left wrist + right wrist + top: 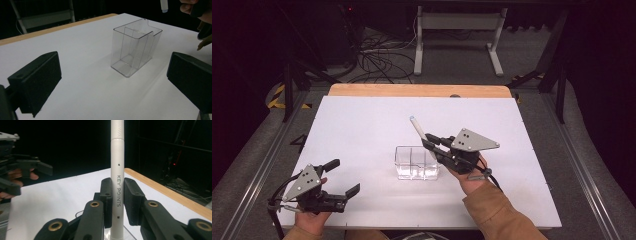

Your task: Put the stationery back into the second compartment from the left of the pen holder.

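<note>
A white pen [418, 131] printed "KEY POINTS" [117, 182] stands between the pads of my right gripper [429, 141] [117, 200], which is shut on its barrel. It tilts up and to the left, with its lower end by the right rim of a clear plastic box [417, 162] [135, 47]. A partition divides the box, and I cannot tell whether the pen's end is inside. The pen's end [163, 5] hangs above the box. My left gripper [343, 177] [112, 77] rests near the front left, open and holding nothing, pointed at the box.
The white table top [362, 125] has a wooden strip [417, 90] along its far edge. Beyond it are floor cables [377, 60] and a white table frame [457, 30]. The hand with the left gripper [22, 170] is at that view's left.
</note>
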The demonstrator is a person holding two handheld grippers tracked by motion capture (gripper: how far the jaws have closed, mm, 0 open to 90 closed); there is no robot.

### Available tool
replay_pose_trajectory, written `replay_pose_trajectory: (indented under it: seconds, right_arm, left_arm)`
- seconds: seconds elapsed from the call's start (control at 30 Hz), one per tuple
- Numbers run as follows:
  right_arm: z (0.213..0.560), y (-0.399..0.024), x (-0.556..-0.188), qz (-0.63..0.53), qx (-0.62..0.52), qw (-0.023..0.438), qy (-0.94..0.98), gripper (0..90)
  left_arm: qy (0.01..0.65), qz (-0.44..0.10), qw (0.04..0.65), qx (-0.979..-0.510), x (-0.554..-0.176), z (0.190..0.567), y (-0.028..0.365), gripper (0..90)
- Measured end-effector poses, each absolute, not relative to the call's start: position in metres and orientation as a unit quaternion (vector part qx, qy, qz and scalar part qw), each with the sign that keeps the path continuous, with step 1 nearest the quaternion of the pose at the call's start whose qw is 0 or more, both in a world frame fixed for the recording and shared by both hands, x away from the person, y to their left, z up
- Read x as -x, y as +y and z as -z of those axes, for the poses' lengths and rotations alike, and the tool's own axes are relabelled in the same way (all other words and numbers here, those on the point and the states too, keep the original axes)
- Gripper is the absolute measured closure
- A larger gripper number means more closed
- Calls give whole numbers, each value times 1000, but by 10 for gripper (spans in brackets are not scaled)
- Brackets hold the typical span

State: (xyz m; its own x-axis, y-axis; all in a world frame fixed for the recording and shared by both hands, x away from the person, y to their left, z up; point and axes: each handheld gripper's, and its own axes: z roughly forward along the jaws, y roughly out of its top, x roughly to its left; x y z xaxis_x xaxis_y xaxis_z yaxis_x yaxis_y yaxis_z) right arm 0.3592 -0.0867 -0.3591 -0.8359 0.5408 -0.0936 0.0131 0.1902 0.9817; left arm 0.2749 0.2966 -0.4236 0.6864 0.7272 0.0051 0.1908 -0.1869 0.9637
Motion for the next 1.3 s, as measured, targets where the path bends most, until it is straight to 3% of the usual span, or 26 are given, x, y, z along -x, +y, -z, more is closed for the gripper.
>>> replay_pose_trajectory:
  seconds: [1.3]
  right_arm:
    - [393,-47,-367,-600,-244,213,731,778]
  left_arm:
    - [311,-236,555,-735,-276,425,295,3]
